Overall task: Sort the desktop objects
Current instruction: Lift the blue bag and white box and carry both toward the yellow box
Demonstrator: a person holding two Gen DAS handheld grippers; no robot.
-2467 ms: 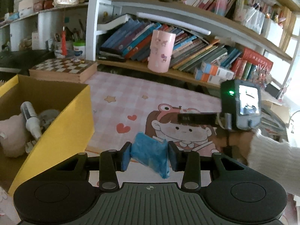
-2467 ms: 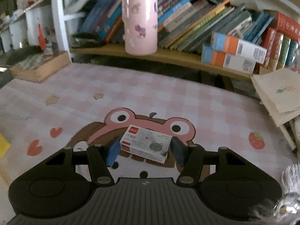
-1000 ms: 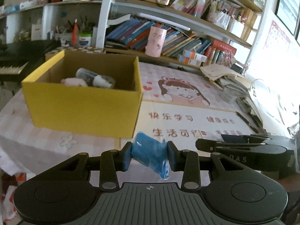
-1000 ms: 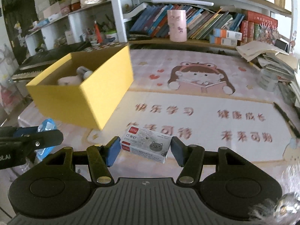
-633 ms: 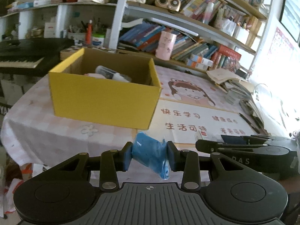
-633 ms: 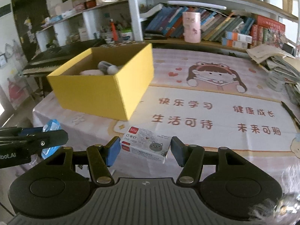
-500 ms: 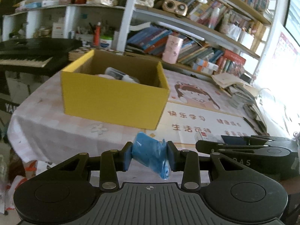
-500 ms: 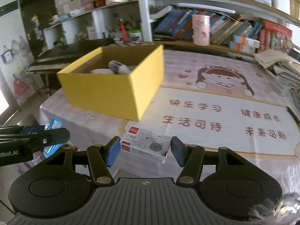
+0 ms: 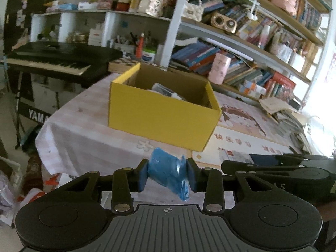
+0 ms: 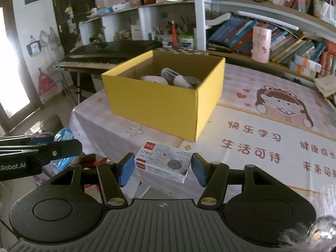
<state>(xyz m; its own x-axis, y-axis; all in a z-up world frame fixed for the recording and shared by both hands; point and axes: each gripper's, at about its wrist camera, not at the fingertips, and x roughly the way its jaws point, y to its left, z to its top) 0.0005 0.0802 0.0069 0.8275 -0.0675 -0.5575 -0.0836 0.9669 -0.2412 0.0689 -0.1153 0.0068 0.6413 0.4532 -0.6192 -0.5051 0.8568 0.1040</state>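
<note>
While left gripper (image 9: 167, 175) pinches crinkled blue packet (image 9: 168, 173); right gripper (image 10: 163, 169) clamps white staple box (image 10: 162, 164).

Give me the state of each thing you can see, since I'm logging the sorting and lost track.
Left hand-held gripper: shut on blue packet, held in the air.
Right hand-held gripper: shut on staple box, held in the air.
Yellow box: open on top, upright on the table, a few items inside.
Pink cup: upright on the shelf.
</note>
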